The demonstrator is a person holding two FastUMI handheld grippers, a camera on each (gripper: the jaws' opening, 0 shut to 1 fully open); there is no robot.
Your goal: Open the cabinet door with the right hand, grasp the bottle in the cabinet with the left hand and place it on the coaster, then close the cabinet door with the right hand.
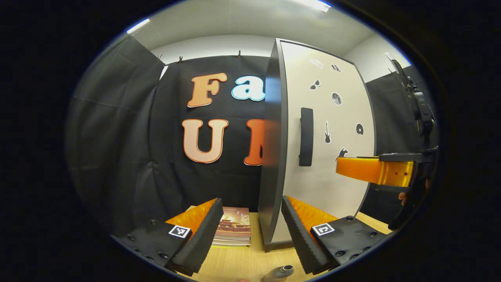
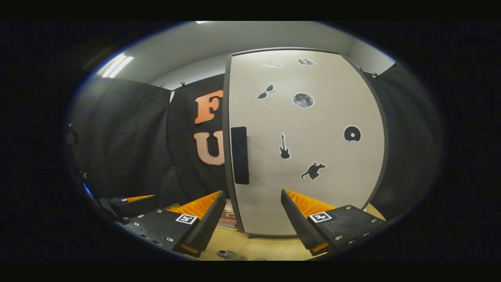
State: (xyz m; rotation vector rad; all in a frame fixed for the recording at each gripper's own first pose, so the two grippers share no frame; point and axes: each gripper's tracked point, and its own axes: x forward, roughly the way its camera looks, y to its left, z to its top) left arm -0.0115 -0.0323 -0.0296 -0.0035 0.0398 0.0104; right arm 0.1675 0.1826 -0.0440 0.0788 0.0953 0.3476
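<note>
A: Where are your grippers right now?

B: My left gripper (image 1: 252,231) hangs over the wooden table (image 1: 235,262), fingers spread wide with nothing between them. Past them I see the cabinet (image 1: 274,156) edge-on, its dark side panel facing me and the pale cabinet door (image 1: 332,156) turned off to the right.

A: And the door itself?

B: In the right gripper view the cabinet door (image 2: 305,156) looks closed, flush in its dark frame, the dark handle (image 2: 240,155) upright near its left edge and small stickers scattered over the panel. My right gripper (image 2: 253,219) is parted too, holding nothing, hanging just short of the door's lower part.

A: The bottle?

B: Right at the bottom of the left gripper view, a grey bottle top (image 1: 282,272) pokes up from the table, below my fingers and in front of the cabinet. The right gripper view catches it as well (image 2: 227,253), low between the fingers. Whether a coaster lies beneath it I can't tell.

A: Anything else?

B: A stack of books (image 1: 235,229) on the table left of the cabinet. My right gripper (image 1: 375,170) also shows far right in the left gripper view, beside the door.
</note>
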